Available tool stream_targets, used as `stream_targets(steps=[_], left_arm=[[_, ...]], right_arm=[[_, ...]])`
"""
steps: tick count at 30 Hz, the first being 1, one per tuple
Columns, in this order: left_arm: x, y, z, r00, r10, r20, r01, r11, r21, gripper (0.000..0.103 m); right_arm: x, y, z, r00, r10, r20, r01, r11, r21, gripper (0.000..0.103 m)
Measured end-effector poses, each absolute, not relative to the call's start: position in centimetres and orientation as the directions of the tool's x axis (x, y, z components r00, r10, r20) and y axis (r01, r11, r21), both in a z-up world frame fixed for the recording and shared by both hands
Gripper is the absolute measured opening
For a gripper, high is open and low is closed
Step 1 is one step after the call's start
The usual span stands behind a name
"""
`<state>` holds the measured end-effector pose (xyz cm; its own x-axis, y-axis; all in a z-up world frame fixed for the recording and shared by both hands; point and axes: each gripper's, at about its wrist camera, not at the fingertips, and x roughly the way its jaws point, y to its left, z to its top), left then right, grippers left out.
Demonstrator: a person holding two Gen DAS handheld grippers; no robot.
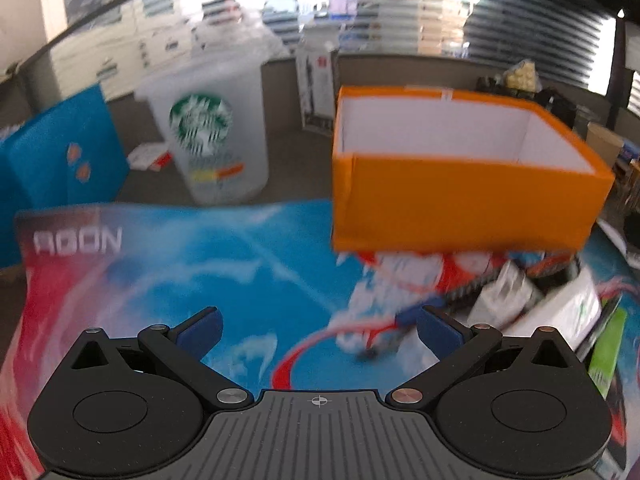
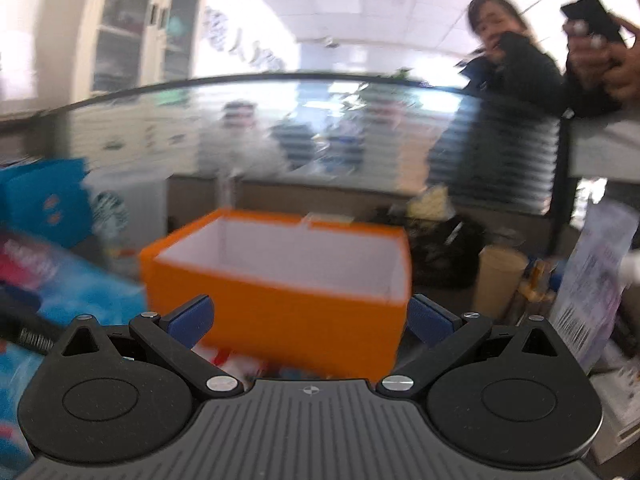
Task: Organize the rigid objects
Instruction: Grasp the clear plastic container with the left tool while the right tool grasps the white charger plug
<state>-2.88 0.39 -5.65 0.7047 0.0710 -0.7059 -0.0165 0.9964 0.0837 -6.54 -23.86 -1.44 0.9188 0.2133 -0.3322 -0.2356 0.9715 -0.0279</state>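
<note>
An open orange box [image 1: 460,196] with a white inside stands on a blue and red AGON mat [image 1: 192,264]; the inside that shows holds nothing. Several small objects lie in front of the box on the right: a white plug adapter [image 1: 504,296], a white carton [image 1: 568,308] and a dark cable [image 1: 472,286]. My left gripper [image 1: 318,330] is open and empty above the mat, left of the box. My right gripper [image 2: 310,318] is open and empty close in front of the orange box [image 2: 280,296]. Both views are blurred.
A translucent Starbucks cup [image 1: 208,132] and a blue bag [image 1: 60,156] stand behind the mat on the left. A green item [image 1: 608,352] lies at the right. A paper cup [image 2: 500,284], leaflets [image 2: 592,292] and a glass partition [image 2: 320,128] are beyond; a person [image 2: 516,64] stands behind it.
</note>
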Motion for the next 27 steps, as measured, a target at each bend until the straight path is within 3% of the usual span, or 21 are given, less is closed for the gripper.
stream_targets(steps=[7,11,17,20,27], left_arm=[[-4.3,-0.3,-6.1,0.707,0.045,-0.706,-0.059,0.998,0.004,0.103],[-4.5,-1.7,-5.6,0.729,0.057,-0.682,-0.054,0.998,0.025,0.103],[-4.2,-4.1,-7.4,0.691,0.07,-0.719,0.013,0.994,0.109,0.103],[-4.4,-3.6,-8.0,0.692,0.06,-0.719,-0.005,0.997,0.078,0.103],[-4.7,-3.6,-9.0,0.715,0.022,-0.698,-0.028,1.0,0.004,0.103]], right_arm=[[-8.1,-24.5,-4.1,0.9,0.166,-0.403,-0.21,0.975,-0.068,0.103],[-8.6,-24.0,-5.9,0.889,0.17,-0.425,-0.222,0.972,-0.076,0.103],[-9.1,-23.7,-7.6,0.868,0.197,-0.455,-0.269,0.958,-0.1,0.103],[-9.3,-24.1,-8.1,0.86,0.201,-0.47,-0.271,0.959,-0.086,0.103],[-8.8,-22.3,-7.6,0.868,0.244,-0.432,-0.326,0.937,-0.126,0.103]])
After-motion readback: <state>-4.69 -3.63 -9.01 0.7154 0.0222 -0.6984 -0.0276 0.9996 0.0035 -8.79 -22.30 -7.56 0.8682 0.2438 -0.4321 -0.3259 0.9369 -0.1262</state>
